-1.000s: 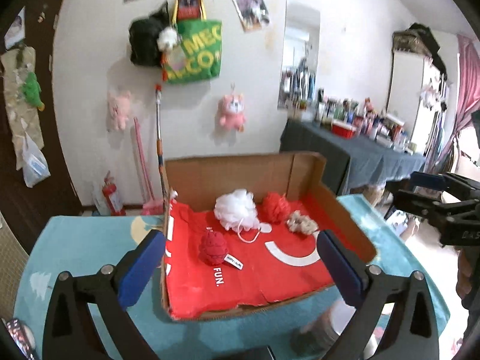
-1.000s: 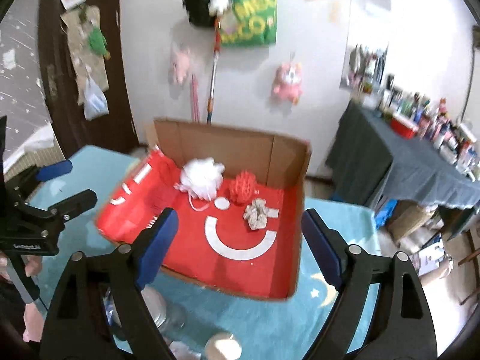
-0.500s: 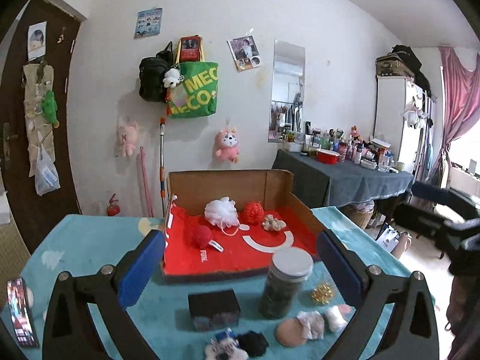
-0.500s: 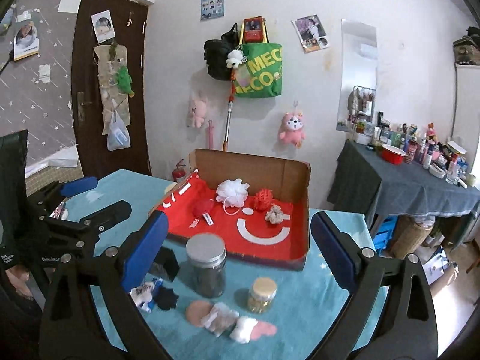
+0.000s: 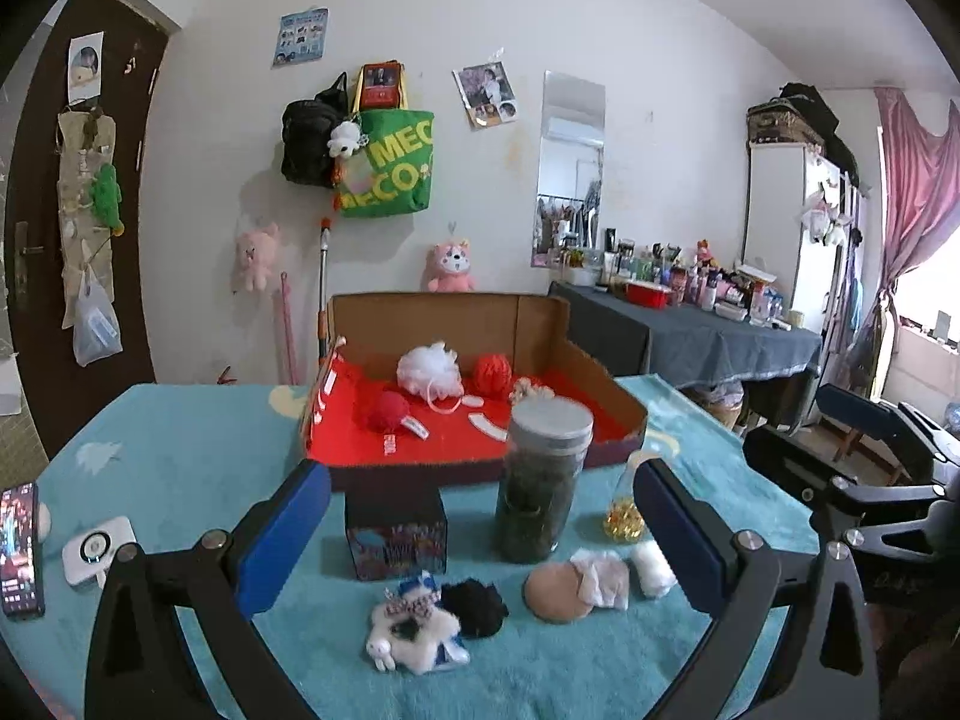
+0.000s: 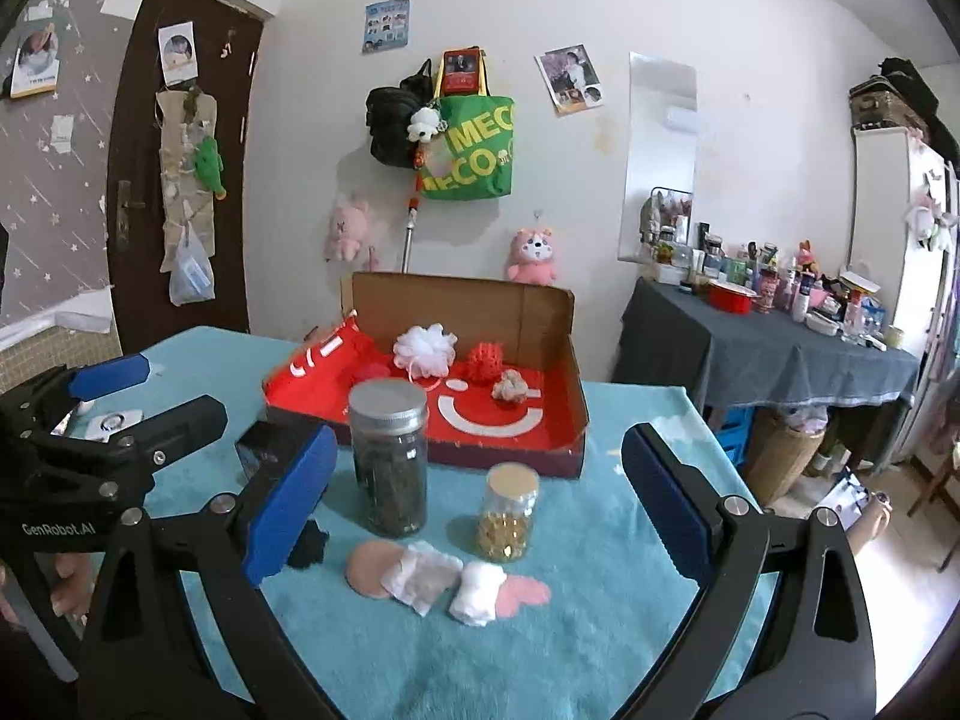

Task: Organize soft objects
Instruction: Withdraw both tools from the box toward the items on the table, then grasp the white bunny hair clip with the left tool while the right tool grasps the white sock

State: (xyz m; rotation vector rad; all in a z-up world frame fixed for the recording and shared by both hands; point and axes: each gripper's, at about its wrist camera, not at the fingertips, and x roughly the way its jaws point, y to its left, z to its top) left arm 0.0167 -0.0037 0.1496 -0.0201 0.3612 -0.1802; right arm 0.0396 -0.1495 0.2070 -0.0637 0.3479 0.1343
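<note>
Soft items lie on the teal table near its front edge: a white plush [image 5: 414, 630], a black pompom [image 5: 474, 603], a beige puff [image 5: 555, 591] [image 6: 372, 570], a white cloth [image 6: 423, 579] and a white cotton roll [image 6: 477, 591]. Behind them a red-lined cardboard box [image 5: 480, 438] [image 6: 564, 420] holds a white loofah [image 5: 429, 366], a red ball [image 5: 390, 411], a red pouf [image 6: 486, 363] and a beige clump [image 6: 510, 387]. My left gripper [image 5: 480, 534] is open above the soft items. My right gripper [image 6: 477, 510] is also open, holding nothing.
A tall dark-filled jar [image 5: 543, 480] [image 6: 390, 456], a small jar of yellow beads [image 6: 510, 510] and a black box [image 5: 396, 534] stand between the soft items and the cardboard box. A phone [image 5: 21, 546] and a white device [image 5: 99, 549] lie at the table's left.
Both grippers have drawn back from the cardboard box and sunk a little. The jars, black box and loose soft items came into view. The right jaws spread slightly wider.
</note>
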